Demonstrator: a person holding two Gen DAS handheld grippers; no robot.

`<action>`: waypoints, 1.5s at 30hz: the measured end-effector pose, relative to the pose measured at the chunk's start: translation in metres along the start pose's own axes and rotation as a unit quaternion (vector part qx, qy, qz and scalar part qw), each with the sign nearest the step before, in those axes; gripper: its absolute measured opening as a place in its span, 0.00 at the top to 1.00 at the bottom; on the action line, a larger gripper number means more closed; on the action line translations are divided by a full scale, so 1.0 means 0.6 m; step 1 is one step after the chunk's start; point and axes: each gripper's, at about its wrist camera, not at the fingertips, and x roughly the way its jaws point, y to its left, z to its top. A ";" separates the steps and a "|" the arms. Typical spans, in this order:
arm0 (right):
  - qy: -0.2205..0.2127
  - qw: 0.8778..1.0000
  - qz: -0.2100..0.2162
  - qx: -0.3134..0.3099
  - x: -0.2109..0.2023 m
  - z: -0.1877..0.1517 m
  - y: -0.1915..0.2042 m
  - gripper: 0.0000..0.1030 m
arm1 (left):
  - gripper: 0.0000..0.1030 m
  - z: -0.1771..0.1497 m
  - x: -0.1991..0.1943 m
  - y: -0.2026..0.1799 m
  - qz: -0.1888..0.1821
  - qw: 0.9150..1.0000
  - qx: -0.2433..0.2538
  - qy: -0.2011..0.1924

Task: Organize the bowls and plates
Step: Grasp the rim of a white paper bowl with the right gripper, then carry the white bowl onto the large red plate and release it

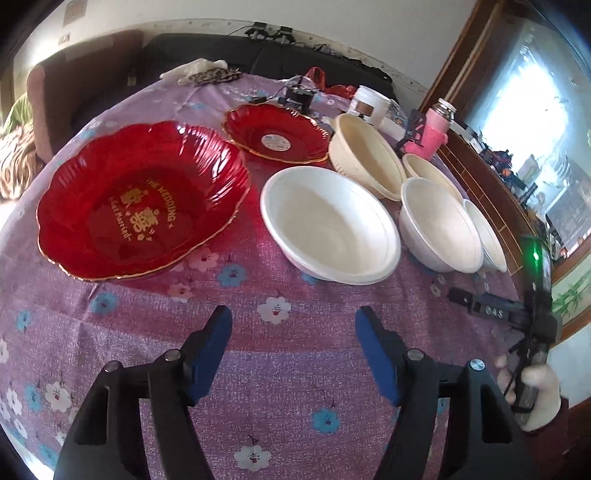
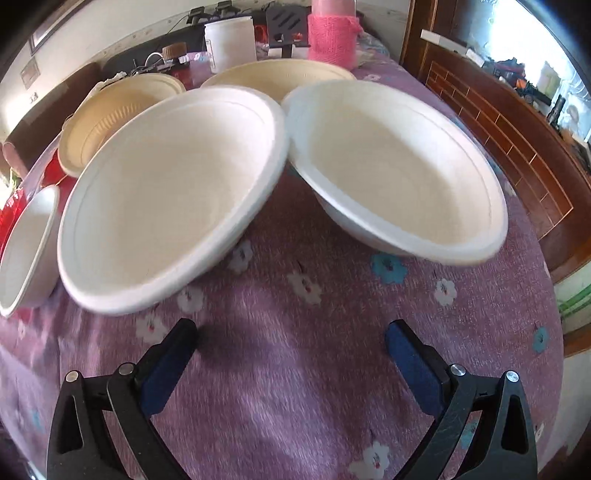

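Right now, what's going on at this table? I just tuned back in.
A person holds a gripper in each hand over a round table with a purple flowered cloth, sorting dishes. Neither gripper holds anything: the left gripper and the right gripper both hang open above bare cloth. Nothing is stacked yet. The large red plate and the smaller red plate sit apart, and the white bowls and cream bowls stand singly beside them.

A round table with a purple floral cloth stands before a pale wall. A dark sofa runs along it. Right: wooden panelling and a bright window, probably glazed.
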 end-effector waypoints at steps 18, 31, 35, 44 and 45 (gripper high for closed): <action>-0.025 0.962 0.270 0.011 -0.086 0.006 0.210 0.07 | 0.33 0.009 -0.049 0.018 -0.011 0.998 -0.002 -0.055; 0.028 0.968 0.247 0.027 -0.038 0.015 0.210 0.87 | 0.33 0.013 -0.057 0.029 -0.017 0.998 -0.004 -0.052; 0.033 0.968 0.248 0.011 -0.072 -0.010 0.178 0.87 | 0.33 0.012 -0.021 -0.005 -0.024 0.999 0.017 -0.019; 0.049 0.969 0.242 0.009 -0.073 -0.031 0.143 0.87 | 0.52 0.019 0.077 -0.056 -0.045 0.997 0.017 0.057; 0.049 0.969 0.243 0.011 -0.071 -0.031 0.141 0.87 | 0.63 0.021 0.083 -0.059 -0.041 0.997 0.017 0.057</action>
